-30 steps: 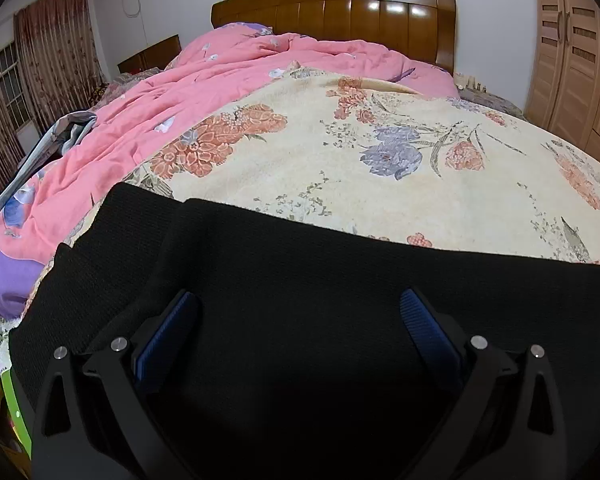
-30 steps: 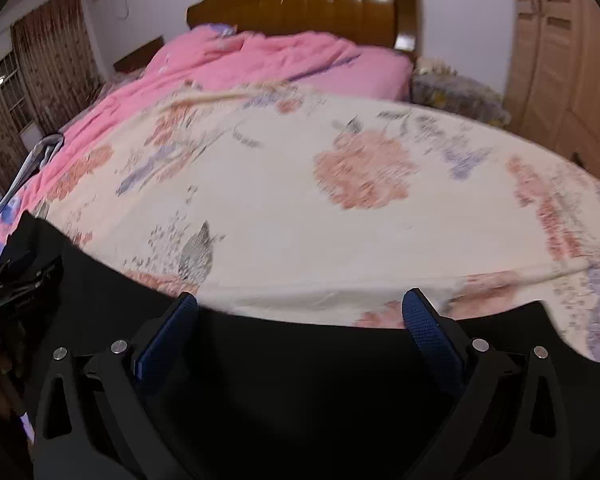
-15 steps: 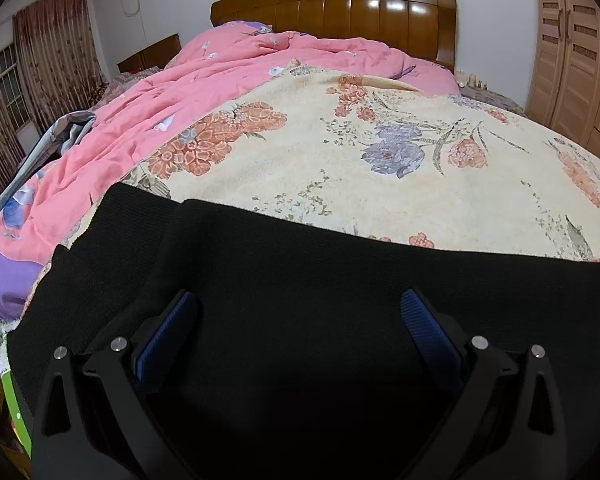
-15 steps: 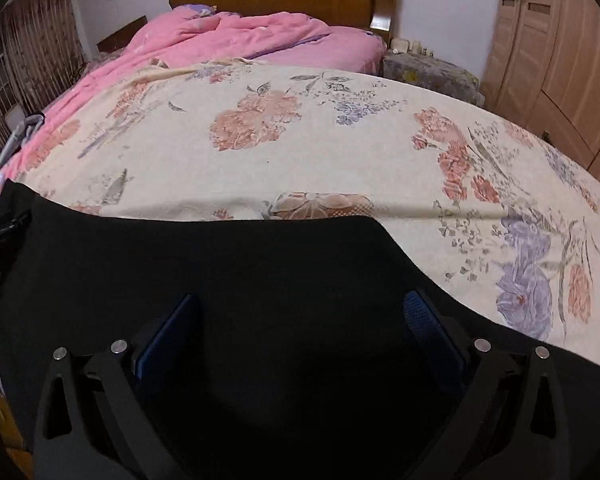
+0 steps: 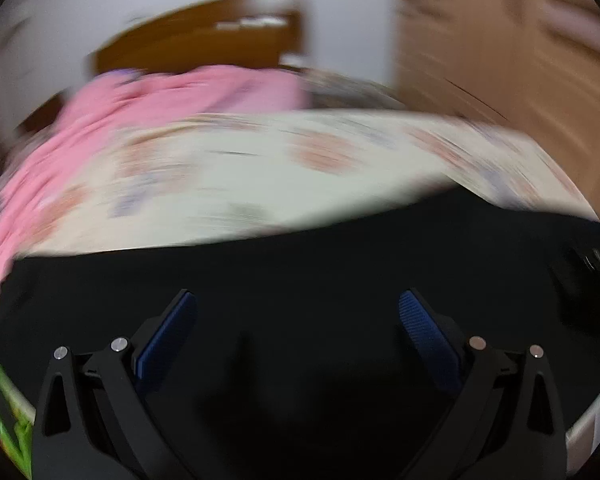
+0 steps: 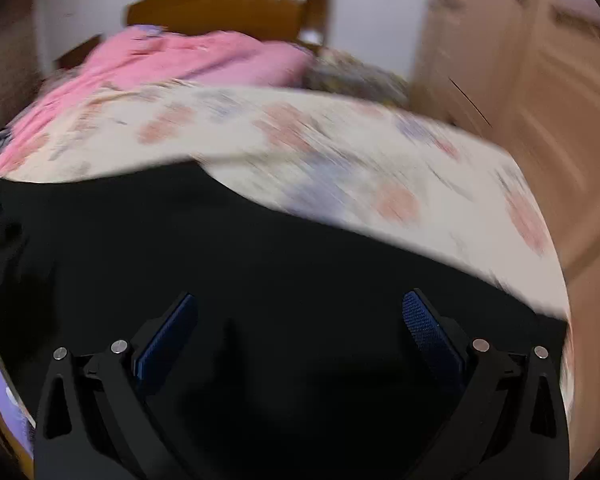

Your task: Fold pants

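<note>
Both views have gone streaky since half a second ago, smearing the floral bedspread, pink quilt and headboard, while the black pants lie across its near edge under the left gripper and right gripper, both spread wide.

Both fisheye views are heavily motion-blurred beyond the sharp fingers; soft indoor light glares off the headboard, edges vignette black.
</note>
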Tool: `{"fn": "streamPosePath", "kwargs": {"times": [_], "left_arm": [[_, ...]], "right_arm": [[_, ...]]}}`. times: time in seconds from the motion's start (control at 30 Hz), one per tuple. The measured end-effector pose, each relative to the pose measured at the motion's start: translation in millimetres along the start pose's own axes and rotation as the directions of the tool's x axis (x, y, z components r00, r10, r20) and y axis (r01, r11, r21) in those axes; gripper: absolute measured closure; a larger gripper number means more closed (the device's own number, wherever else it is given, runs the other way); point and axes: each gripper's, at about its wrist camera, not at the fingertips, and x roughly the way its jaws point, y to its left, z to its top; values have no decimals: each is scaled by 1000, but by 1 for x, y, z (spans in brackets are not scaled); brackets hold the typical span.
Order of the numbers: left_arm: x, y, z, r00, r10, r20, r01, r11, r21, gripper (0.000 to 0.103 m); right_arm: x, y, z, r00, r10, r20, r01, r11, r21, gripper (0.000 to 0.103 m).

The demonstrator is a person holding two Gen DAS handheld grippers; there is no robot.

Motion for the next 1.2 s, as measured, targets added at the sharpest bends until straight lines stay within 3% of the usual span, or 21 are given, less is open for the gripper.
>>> {"fn": "streamPosePath", "kwargs": {"times": [0.03, 0.1, 0.13, 0.17, 0.23, 0.3, 0.33, 0.43, 0.47, 0.53, 0.7, 0.9, 1.0, 1.07, 1.13, 1.2], "left_arm": [[5, -31, -3, 1000, 1, 1, -1, 997, 71, 2], [14, -58, -11, 1000, -11, -16, 13, 992, 128, 2], [25, -71, -18, 998, -28, -51, 36, 987, 155, 1], [32, -73, -27, 999, -41, -33, 46, 987, 152, 1], [31, -54, -27, 998, -52, -46, 54, 997, 54, 1], [32, -37, -27, 991, -122, -59, 121, 992, -27, 2], [32, -36, -27, 990, -123, -65, 122, 992, -18, 2], [31, -44, -29, 995, -74, -68, 75, 997, 19, 1], [30, -43, -29, 995, -73, -67, 74, 997, 15, 1], [32, -41, -30, 994, -80, -68, 81, 997, 10, 1], [36, -47, -29, 995, -72, -67, 72, 997, 10, 1], [36, -45, -28, 994, -76, -76, 76, 997, -2, 1], [14, -23, -39, 995, -93, -16, 91, 990, -110, 2], [-13, 13, -54, 981, -172, 91, 188, 960, -209, 2], [-34, 55, -67, 973, -169, 158, 209, 935, -286, 2], [-51, 112, -82, 967, -151, 203, 222, 892, -394, 2]], "right_arm": [[1, -8, -11, 1000, 4, -20, -4, 1000, 11, 4], [9, -11, -31, 998, 12, -56, -12, 1000, -3, 4], [8, -9, -44, 1000, 15, -22, -16, 999, -45, 4], [5, -11, -49, 1000, 19, 12, -18, 998, -54, 4], [-3, -11, -56, 1000, 9, 10, -9, 1000, -30, 4], [-16, -5, -61, 999, -38, 16, 38, 998, -45, 4], [-23, -2, -65, 998, -39, 39, 41, 998, -56, 4], [-42, 14, -91, 993, 54, 104, -41, 992, -118, 4], [-38, 17, -103, 992, 51, 119, -39, 994, -106, 4], [-34, 4, -112, 977, 119, 175, -118, 993, -12, 4], [-30, 6, -101, 983, 128, 131, -121, 991, -58, 4], [-29, 5, -104, 980, 130, 148, -123, 991, -57, 4], [-30, 3, -103, 984, 128, 128, -122, 991, -56, 4], [-30, 3, -102, 985, 123, 117, -118, 992, -52, 4], [-32, 4, -102, 987, 113, 112, -108, 993, -47, 4], [-32, 5, -102, 989, 100, 113, -96, 995, -40, 4]]}}
